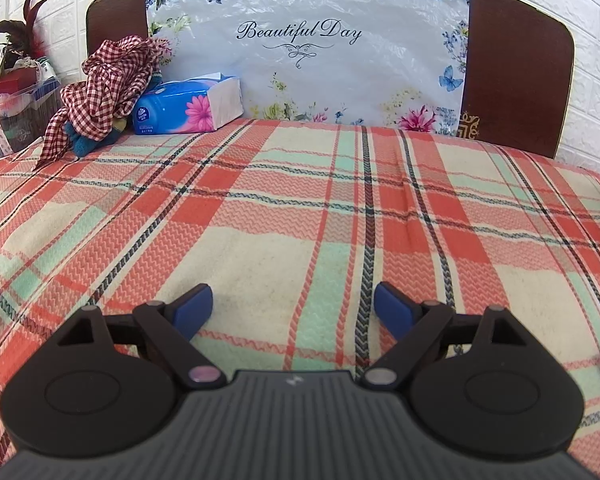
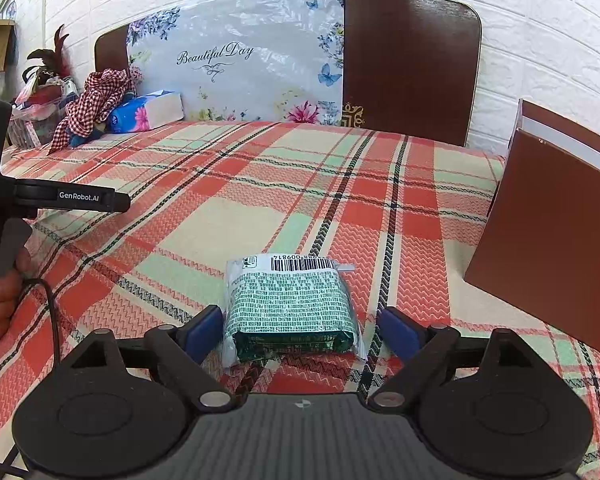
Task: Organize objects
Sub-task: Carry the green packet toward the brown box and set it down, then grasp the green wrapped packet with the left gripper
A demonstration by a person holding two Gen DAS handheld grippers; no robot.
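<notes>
1. The bed, covered in a plaid sheet, fills both views; a headboard with a floral plastic cover stands at its far end.
2. A brown box is seen at the right edge of the bed, tilted, near the packet but apart from it.
3. At the far left corner a checked cloth is heaped beside a tissue pack; the two appear to touch.
4. The green packet lies flat on the bed, directly between the spread fingers of the right tool. The pads are not pressed on it; the jaws stand apart, with a gap visible on the right side.
5. The left tool is held over bare sheet, jaws wide apart, nothing between them.
6. Risks, as judged: the packet's slick film could be squeezed sideways out of the pads if closed off-centre; the loose sheet could be pinched and dragged along; a careless swing rightward could knock the tilted box over.
</notes>
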